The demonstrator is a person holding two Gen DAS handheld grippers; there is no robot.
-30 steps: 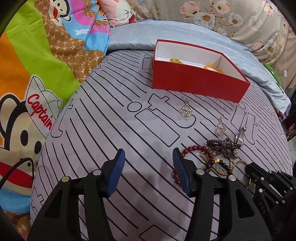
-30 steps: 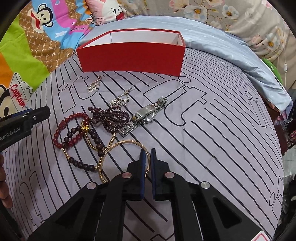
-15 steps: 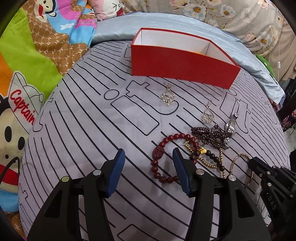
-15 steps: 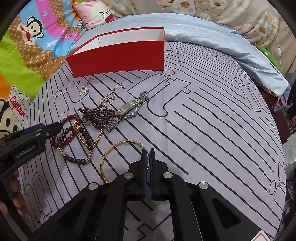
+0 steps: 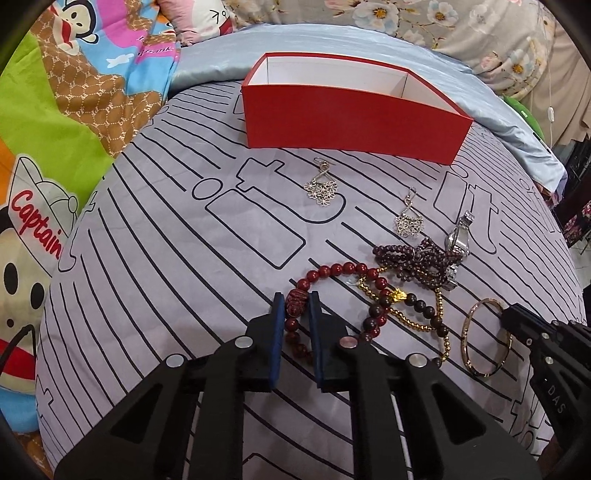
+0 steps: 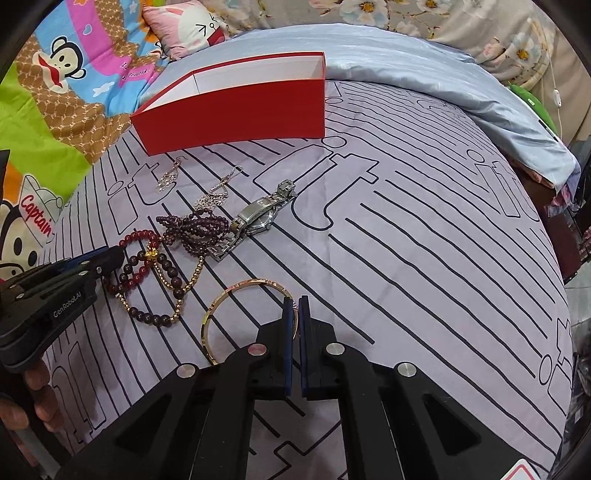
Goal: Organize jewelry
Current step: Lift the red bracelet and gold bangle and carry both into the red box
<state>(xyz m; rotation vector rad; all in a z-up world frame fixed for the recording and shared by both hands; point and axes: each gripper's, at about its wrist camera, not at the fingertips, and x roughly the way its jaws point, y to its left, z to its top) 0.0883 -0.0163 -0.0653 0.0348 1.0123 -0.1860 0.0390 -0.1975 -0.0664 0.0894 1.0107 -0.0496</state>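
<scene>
My left gripper [image 5: 296, 300] is shut on the red bead bracelet [image 5: 334, 270], gripping its carved bead on the grey patterned sheet. My right gripper [image 6: 294, 303] is shut on the rim of the gold bangle [image 6: 236, 290], also seen in the left wrist view [image 5: 466, 332]. Nearby lie a dark bead and gold chain bracelet [image 6: 168, 280], a purple bead strand [image 6: 195, 229], a silver watch [image 6: 258, 214] and two silver earrings [image 5: 321, 188] [image 5: 408, 221]. The red box [image 5: 351, 122] stands open at the back.
A bright cartoon blanket [image 5: 55, 122] lies to the left. A pale blue cover [image 6: 443, 74] and floral pillows [image 5: 424, 18] lie behind the box. The bed edge drops off at the right [image 6: 565, 221].
My left gripper moved forward and closed on the red bracelet's carved bead. My right gripper stayed shut on the bangle and shifted a little.
</scene>
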